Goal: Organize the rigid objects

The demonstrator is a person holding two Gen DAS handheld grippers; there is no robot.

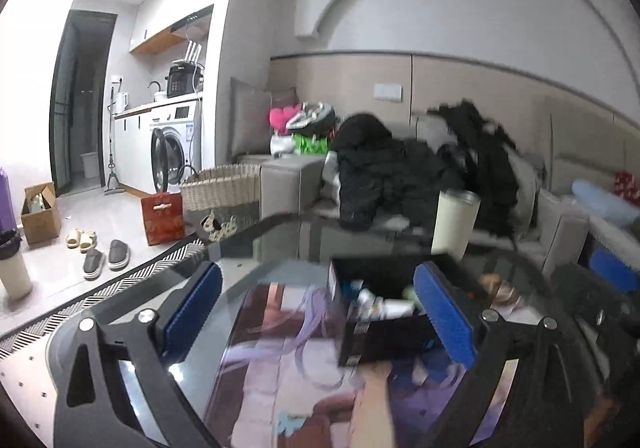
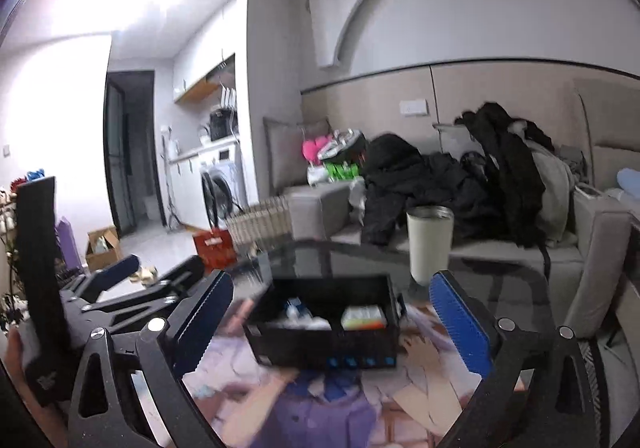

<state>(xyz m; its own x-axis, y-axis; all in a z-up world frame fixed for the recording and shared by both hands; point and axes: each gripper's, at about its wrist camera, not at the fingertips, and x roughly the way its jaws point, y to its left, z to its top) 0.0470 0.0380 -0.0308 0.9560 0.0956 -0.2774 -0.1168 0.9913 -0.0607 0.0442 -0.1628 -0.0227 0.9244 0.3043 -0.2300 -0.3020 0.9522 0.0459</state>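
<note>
Left gripper: jaws wide, empty, lower frame.
Right gripper: jaws wide, empty.
Black organizer box: centre frame, on glass table.

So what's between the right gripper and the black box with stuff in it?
Nothing stands there. In the right wrist view, only the table's picture mat lies between the open right gripper and the black box.

Glossy glass table, woven basket
</note>
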